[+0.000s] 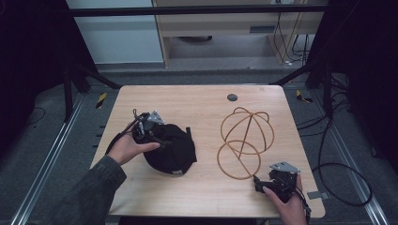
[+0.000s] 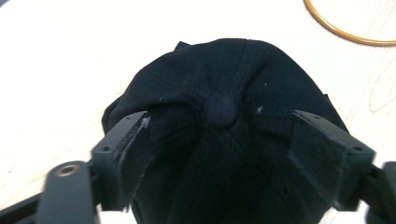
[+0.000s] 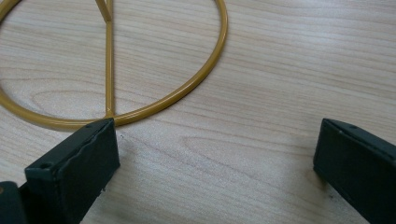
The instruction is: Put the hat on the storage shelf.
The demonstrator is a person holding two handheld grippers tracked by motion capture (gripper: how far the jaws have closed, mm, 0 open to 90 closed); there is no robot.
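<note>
Table (image 1: 197,192): light wood top with a small dark round cap (image 1: 232,97) near its far edge, about midway along.

Cap (image 1: 171,147): black baseball cap, crown up, lying toward the left edge and roughly midway between the near and far edges. In the left gripper view its top button (image 2: 220,111) sits between the jaws, so the crown is the part being addressed, probably because it is the highest point and the easiest to lift by.

Left gripper (image 1: 149,129): held in the person's left hand (image 1: 126,147) over the far-left side of the cap. Jaws spread, one on each side of the crown and touching or nearly touching the fabric, not pinched together. Judged to be placed for a grip on the crown, with the grip not yet made.

Wire frame (image 1: 245,142): golden-yellow, a flat ring on the table with a domed cage of hoops rising beyond it, standing right of centre and well apart from the cap. Its head-like shape suggests a stand meant to carry the cap.

Right gripper (image 1: 267,183): in the right hand (image 1: 287,206) near the right end of the near edge. Jaws wide apart and holding nothing; one jaw tip lies just beside the near rim of the ring, where a straight rod meets it. Likely positioned to steady the light frame, which could slide.
</note>
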